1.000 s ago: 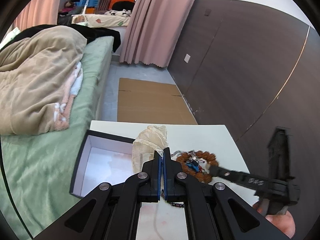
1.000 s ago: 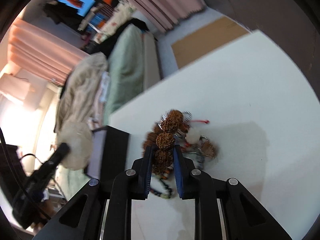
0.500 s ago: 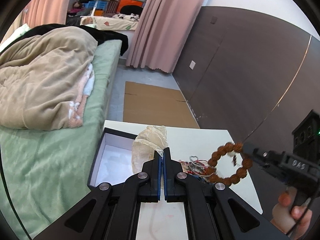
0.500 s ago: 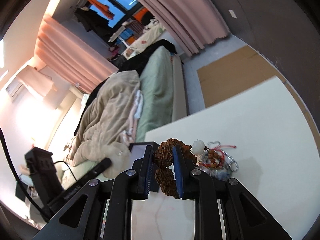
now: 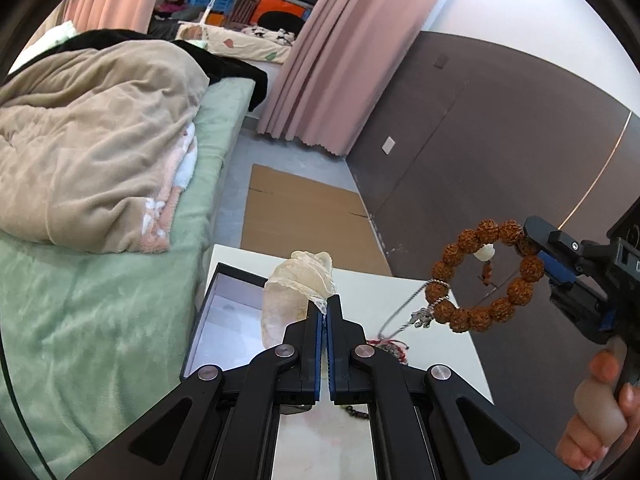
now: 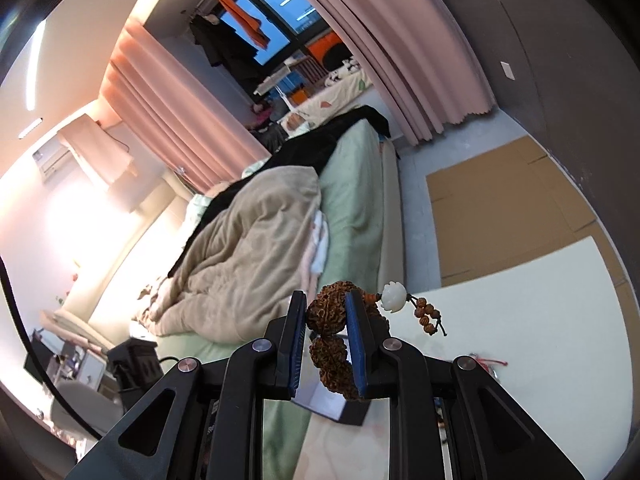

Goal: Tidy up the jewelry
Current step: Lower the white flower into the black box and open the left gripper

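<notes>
Right gripper (image 6: 326, 316) clamps the bead bracelet (image 5: 486, 276) aloft above the table (image 5: 432, 304) — a snagged silver chain (image 5: 404, 312) trails, so lift slowly; left gripper (image 5: 323, 312) pinches the gauze pouch (image 5: 296, 292) over the box (image 5: 224, 316).

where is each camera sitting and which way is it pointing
Left wrist: rides the left hand-held gripper, facing the white table, open dark box and green bed; its shut fingers pinch a cream gauze pouch; the person's right hand shows.
Right wrist: rides the right hand-held gripper, tilted toward the bed and window; its fingers clamp a brown rough-bead bracelet.
Shared: bracelet, table, bed, pink curtains, flattened cardboard.
</notes>
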A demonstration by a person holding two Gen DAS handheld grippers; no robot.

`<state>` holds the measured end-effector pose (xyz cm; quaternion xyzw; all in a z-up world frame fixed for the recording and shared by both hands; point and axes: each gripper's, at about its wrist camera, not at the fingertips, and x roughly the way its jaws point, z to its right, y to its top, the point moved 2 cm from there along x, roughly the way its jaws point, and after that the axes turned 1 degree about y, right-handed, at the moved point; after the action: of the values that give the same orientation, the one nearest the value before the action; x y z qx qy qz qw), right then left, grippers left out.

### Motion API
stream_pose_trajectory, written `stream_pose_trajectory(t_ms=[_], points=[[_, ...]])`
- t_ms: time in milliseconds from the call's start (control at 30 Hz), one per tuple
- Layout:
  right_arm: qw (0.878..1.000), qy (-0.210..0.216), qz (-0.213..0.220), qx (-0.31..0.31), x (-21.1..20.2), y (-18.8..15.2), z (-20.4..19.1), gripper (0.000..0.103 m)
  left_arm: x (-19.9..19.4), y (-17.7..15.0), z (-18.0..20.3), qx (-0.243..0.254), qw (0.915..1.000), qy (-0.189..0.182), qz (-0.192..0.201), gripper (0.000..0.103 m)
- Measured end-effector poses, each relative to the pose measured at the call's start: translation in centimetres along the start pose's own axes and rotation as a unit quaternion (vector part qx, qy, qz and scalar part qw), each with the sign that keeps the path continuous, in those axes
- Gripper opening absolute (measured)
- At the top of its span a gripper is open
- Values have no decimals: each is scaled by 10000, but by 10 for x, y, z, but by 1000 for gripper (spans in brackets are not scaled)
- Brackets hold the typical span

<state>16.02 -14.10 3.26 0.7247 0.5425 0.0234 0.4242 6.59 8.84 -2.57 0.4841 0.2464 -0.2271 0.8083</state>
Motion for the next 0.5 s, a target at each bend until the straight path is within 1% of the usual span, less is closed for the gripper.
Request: stream_pose_trajectory(t_ms=[33,67,100,133,167,200,267,500], points=[[10000,65,24,5,1,-2,1,21,1,0,-1,-24,10000,2,-39,5],[9999,139,45,33,1,-5,3,21,2,0,-2,-46,9999,28,-93,16],[9997,205,59,84,2,-8,6,21,4,0,-4,-87,9998,60,-148,36],[9995,257,24,199,7,-11,11,21,4,0,-6,-134,9998,89,-148,49],[9993,264,-48,271,13,-13,14,21,2,0,-9,-210,9997,149,-57,71],[9991,264,-110,298,17,-15,15,21,-1,1,-11,-265,9995,181,63,78],[9990,268,-205,285,26,-18,15,21,-9,5,-17,-373,9987,205,292,78],[9973,422,-527,282,55,-28,3,22,-15,14,-43,-903,9944,316,457,78]])
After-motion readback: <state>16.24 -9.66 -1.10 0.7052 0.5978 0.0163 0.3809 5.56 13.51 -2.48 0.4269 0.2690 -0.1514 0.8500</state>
